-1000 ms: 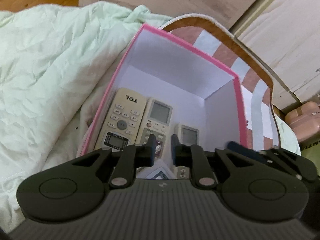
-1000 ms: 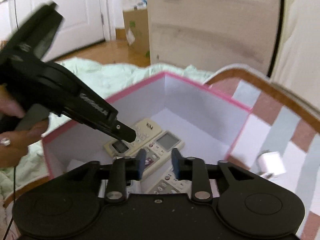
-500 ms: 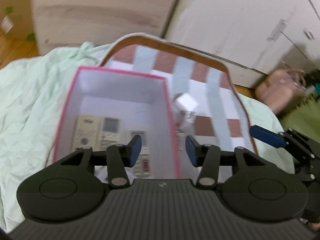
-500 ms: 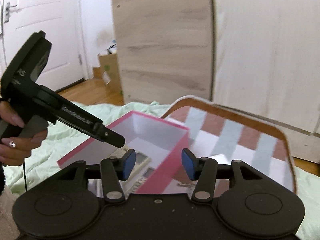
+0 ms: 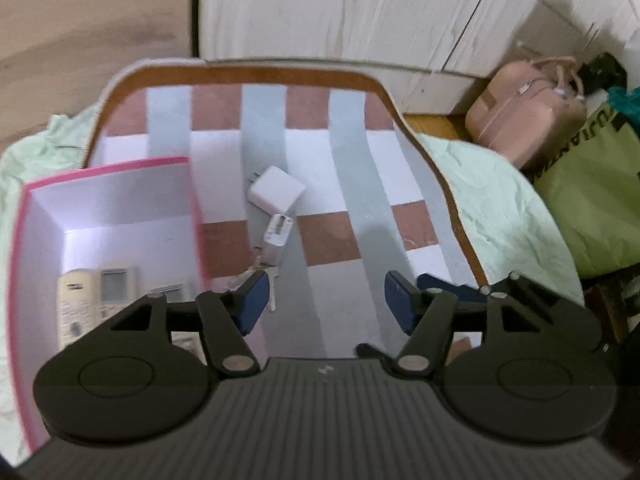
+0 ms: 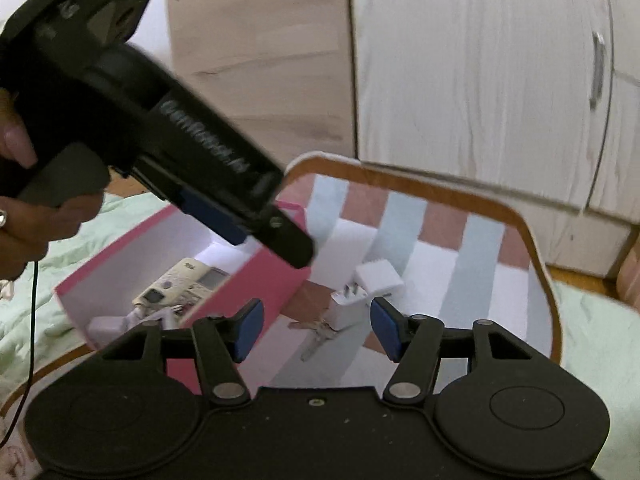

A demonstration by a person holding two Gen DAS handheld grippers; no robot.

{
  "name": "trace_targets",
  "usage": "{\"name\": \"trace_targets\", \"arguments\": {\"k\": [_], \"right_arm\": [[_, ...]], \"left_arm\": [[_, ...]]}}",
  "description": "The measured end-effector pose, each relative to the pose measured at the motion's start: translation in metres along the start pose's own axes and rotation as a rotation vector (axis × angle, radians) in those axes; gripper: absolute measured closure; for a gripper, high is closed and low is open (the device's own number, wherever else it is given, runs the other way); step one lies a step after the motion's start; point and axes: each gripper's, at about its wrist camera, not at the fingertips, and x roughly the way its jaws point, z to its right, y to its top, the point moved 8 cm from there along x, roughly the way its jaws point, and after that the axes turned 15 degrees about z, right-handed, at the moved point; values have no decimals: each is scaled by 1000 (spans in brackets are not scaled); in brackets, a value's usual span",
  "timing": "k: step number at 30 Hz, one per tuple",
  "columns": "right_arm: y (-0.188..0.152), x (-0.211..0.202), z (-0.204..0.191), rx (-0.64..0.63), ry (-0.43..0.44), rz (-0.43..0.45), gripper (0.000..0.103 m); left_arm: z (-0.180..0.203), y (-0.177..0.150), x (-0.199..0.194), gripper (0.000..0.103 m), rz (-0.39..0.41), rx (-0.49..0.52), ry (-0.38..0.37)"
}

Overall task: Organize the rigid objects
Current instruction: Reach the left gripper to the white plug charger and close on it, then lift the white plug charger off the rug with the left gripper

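A pink box with white walls stands at the left of a checked mat; several remotes lie inside it. On the mat beside the box lie a white charger, a smaller white adapter and keys. My left gripper hovers over the mat to the right of the box, its jaws opening with nothing between them. My right gripper is also opening and empty, with the adapter and keys on the mat ahead of it. The left gripper crosses the right wrist view above the box.
A pale green quilt surrounds the mat. A pink suitcase and a green bag stand at the right, with white cupboard doors and a wooden panel behind. A hand holds the left gripper.
Both grippers have come up out of the pink box and swung right over the mat. Their jaws, nearly shut a second ago, now stand apart.
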Motion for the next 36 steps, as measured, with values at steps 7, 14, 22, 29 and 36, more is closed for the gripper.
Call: {"name": "trace_targets", "arguments": {"k": [7,14,22,29,36], "right_arm": [[-34,46,29,55,13,-26,39],[-59,84,42,36,25,-101,39],[-75,103,53,70,44,-148,39],[-82,95,49,118,49,-153,39],[-100,60,59,168,-19,-157,39]], "left_arm": [[-8,-5,88,43,-109,64,85],[-23,-9,149,60,-174,153,154],[-21,-16,169,82,-166,241,187],[-8,-31,150,82,-221,73,27],[19,-61,140,82,-328,-90,-144]]}}
